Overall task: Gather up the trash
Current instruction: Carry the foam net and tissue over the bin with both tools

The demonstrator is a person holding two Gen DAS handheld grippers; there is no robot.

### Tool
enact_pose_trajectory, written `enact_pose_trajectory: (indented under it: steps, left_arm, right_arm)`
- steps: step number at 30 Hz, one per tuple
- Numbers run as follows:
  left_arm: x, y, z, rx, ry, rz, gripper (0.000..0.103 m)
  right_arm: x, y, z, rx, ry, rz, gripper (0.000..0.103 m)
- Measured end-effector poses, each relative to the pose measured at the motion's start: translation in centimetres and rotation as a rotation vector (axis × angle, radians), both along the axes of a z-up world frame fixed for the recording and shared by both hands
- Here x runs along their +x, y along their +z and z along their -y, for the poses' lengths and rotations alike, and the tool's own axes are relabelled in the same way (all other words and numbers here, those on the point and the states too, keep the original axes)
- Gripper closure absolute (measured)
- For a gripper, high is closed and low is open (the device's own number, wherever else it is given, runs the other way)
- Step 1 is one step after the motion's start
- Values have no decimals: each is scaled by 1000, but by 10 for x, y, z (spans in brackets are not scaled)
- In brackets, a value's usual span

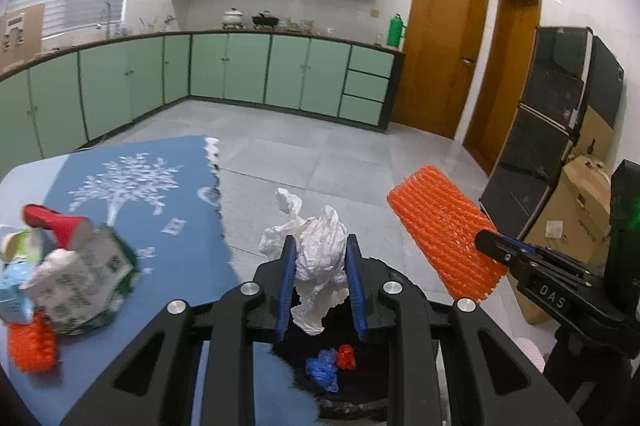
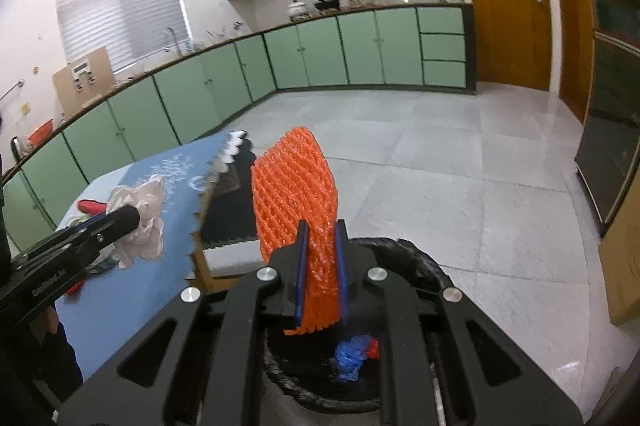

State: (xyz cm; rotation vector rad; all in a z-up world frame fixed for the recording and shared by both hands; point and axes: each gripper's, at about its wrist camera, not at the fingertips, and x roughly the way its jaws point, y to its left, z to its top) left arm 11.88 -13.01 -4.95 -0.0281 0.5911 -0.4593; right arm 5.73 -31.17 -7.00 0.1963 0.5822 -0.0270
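Over the black-lined trash bin [image 1: 360,378], already holding blue and red scraps, the left gripper [image 1: 321,254] grasps crumpled white paper [image 1: 316,250] and the right gripper [image 2: 321,258] orange foam netting [image 2: 294,194], while a litter pile [image 1: 60,274] waits near the table's [image 1: 180,266] edge.

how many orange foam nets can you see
2. One orange foam net is clamped in the right gripper above the black bin; another lies by the trash pile on the table. More may be hidden.
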Motion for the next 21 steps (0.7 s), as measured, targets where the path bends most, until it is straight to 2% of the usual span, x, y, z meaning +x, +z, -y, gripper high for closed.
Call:
enact_pose_trajectory:
  steps: [7,21]
  left_arm:
    - [24,-24,31,13,-33,-54,77]
    - [66,-54,78,50,-84,-113,77]
  right_arm:
    - [11,-23,17,7,-34,-42,89]
    - [55,-70,45,34,-80,-149,89]
